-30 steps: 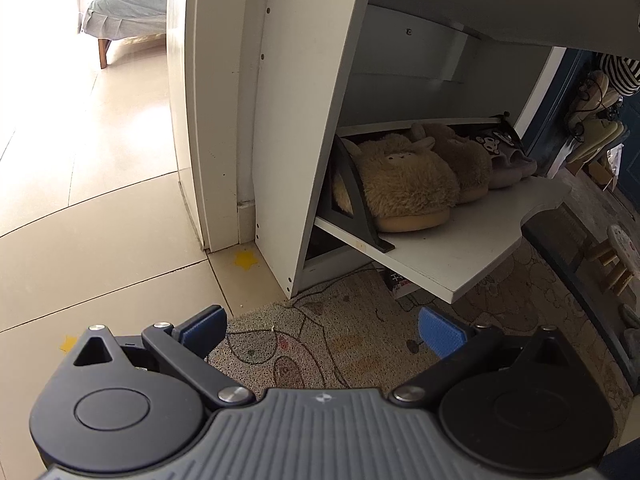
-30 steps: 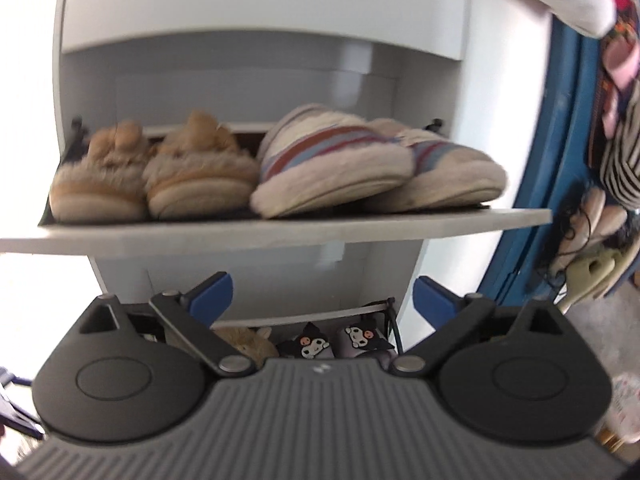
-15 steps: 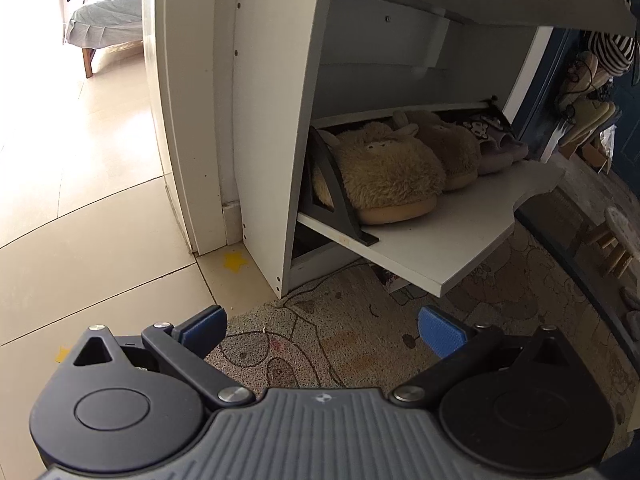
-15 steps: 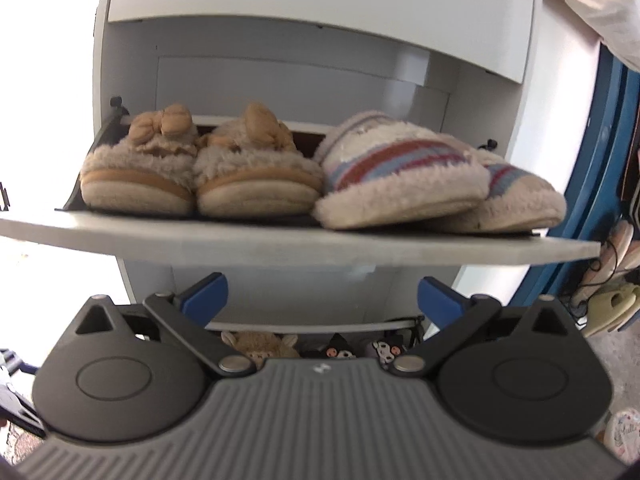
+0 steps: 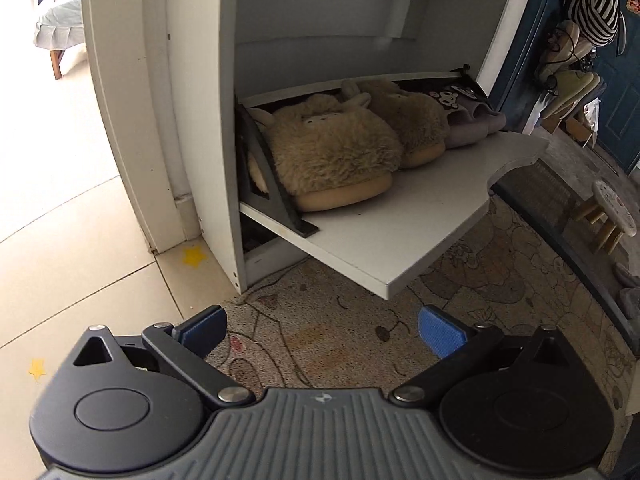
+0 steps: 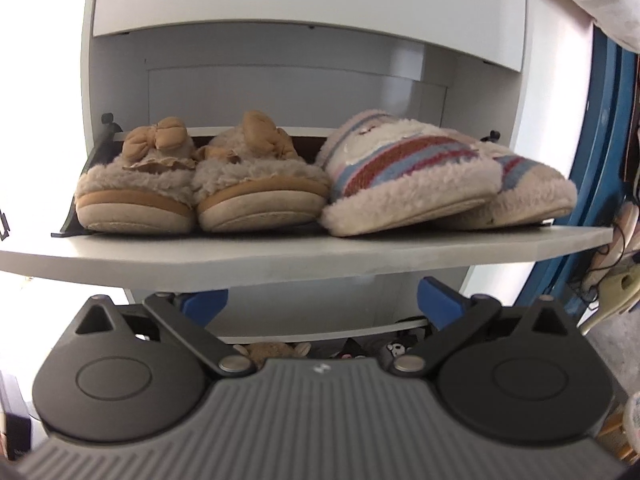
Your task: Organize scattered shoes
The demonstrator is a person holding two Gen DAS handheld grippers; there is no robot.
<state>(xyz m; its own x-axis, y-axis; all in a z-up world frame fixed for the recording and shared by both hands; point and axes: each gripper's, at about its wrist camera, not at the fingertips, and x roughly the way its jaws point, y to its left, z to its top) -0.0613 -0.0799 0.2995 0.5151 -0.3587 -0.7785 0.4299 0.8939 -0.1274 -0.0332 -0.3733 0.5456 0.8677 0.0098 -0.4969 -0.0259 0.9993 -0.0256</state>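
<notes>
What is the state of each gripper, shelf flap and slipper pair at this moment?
left gripper: open, empty, above the floor mat.
right gripper: open, empty, just below the upper flap.
upper flap: folded open.
lower flap: folded open.
bow slippers: side by side on upper flap.
striped slippers: one overlapping the other.
furry tan slippers: on lower flap.
grey cartoon slippers: on lower flap.

The left gripper (image 5: 322,330) is held low and tipped downward, its two blue-padded fingers (image 5: 442,330) spread wide apart with nothing between them. Its black linkage arms splay outward from the grey ribbed body at the near edge of the left wrist view. The right gripper (image 6: 322,304) is held level and pointing straight ahead, jaws likewise wide apart and empty. Its blue fingertips (image 6: 440,298) are partly hidden, only their lower parts showing. Neither gripper touches anything.
</notes>
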